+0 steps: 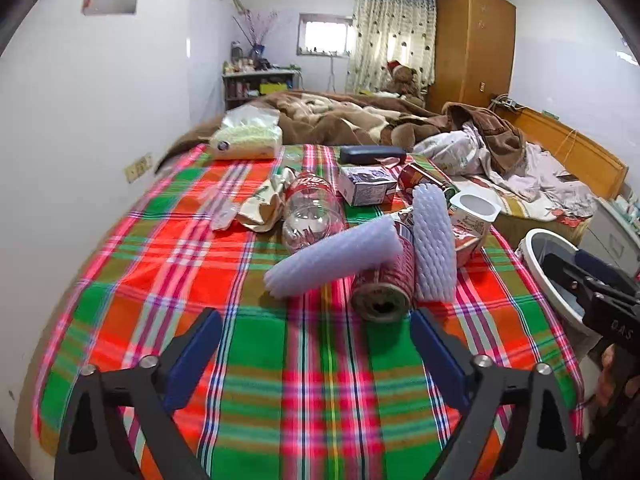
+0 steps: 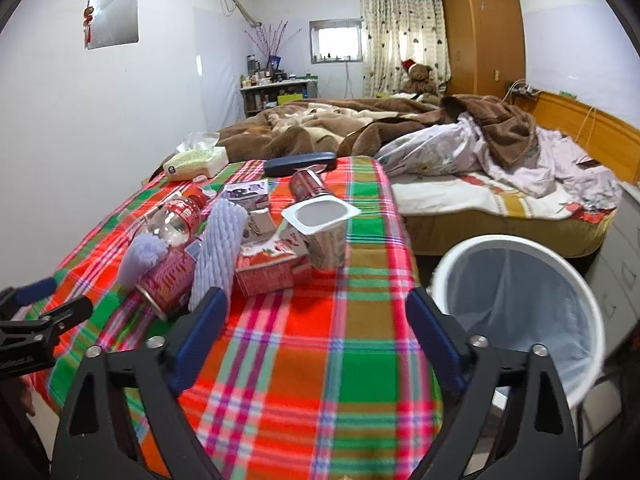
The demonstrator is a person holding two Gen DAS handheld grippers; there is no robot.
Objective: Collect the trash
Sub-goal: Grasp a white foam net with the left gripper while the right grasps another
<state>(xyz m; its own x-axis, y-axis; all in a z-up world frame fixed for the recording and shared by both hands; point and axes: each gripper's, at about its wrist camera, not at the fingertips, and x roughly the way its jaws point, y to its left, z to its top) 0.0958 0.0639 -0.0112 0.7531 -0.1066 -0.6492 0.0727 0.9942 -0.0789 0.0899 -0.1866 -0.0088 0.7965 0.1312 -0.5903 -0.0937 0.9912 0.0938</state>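
Trash lies in a heap on the plaid cloth [image 1: 320, 392]. A red can [image 1: 384, 284] lies on its side just beyond my open left gripper [image 1: 316, 316], with two white foam net sleeves [image 1: 332, 260] leaning over it. Behind them are a clear bottle [image 1: 312, 212], a white yogurt cup [image 1: 474, 216] and a small carton [image 1: 366, 184]. My right gripper [image 2: 316, 296] is open over bare cloth, empty; a flattened red carton [image 2: 272, 270] and the yogurt cup [image 2: 324, 220] lie ahead of it. The white lined bin [image 2: 500, 241] stands to its right, beside the cloth's edge.
A dark glasses case [image 1: 372, 154] and a tissue pack [image 1: 248, 134] lie at the far end of the cloth. Beyond is a bed with a brown blanket [image 2: 320, 128] and crumpled sheets. A wall runs along the left, and a wooden wardrobe [image 2: 480, 28] stands at the back.
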